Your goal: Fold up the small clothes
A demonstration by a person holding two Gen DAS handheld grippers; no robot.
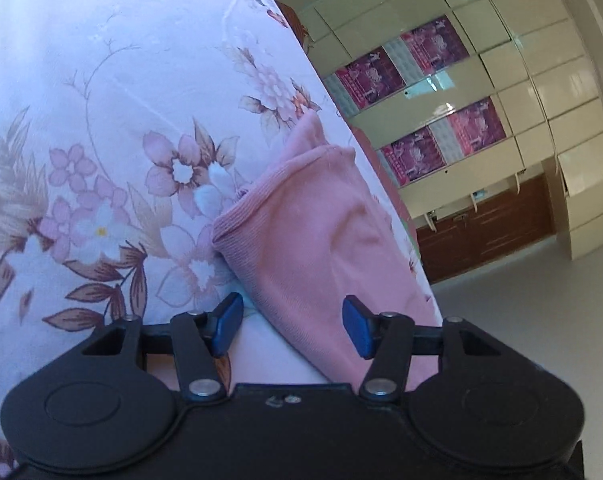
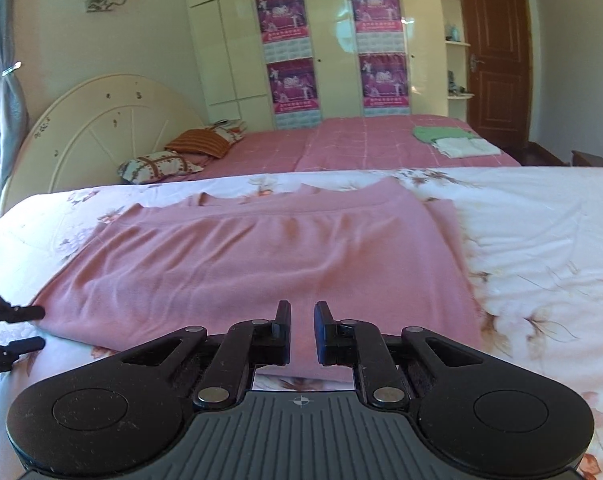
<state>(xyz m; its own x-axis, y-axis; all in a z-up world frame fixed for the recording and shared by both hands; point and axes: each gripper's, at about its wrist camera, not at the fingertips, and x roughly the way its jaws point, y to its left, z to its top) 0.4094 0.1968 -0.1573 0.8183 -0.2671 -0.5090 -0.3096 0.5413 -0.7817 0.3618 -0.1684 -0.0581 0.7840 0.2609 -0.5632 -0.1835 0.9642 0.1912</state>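
A pink knit garment (image 2: 261,256) lies spread flat on the floral bedsheet (image 2: 541,216). My right gripper (image 2: 302,332) hovers low over its near edge, jaws a small gap apart with nothing between them. My left gripper (image 1: 291,326) is open, its blue pads either side of the garment's corner (image 1: 321,240), close to a ribbed cuff or hem. The left gripper's fingers (image 2: 17,312) show at the far left of the right wrist view, at the garment's left corner.
A second bed with a pink cover (image 2: 361,144) stands behind, holding folded green and white clothes (image 2: 457,140) and pillows (image 2: 173,160). A cream wardrobe with posters (image 2: 329,48) and a brown door (image 2: 493,52) line the far wall.
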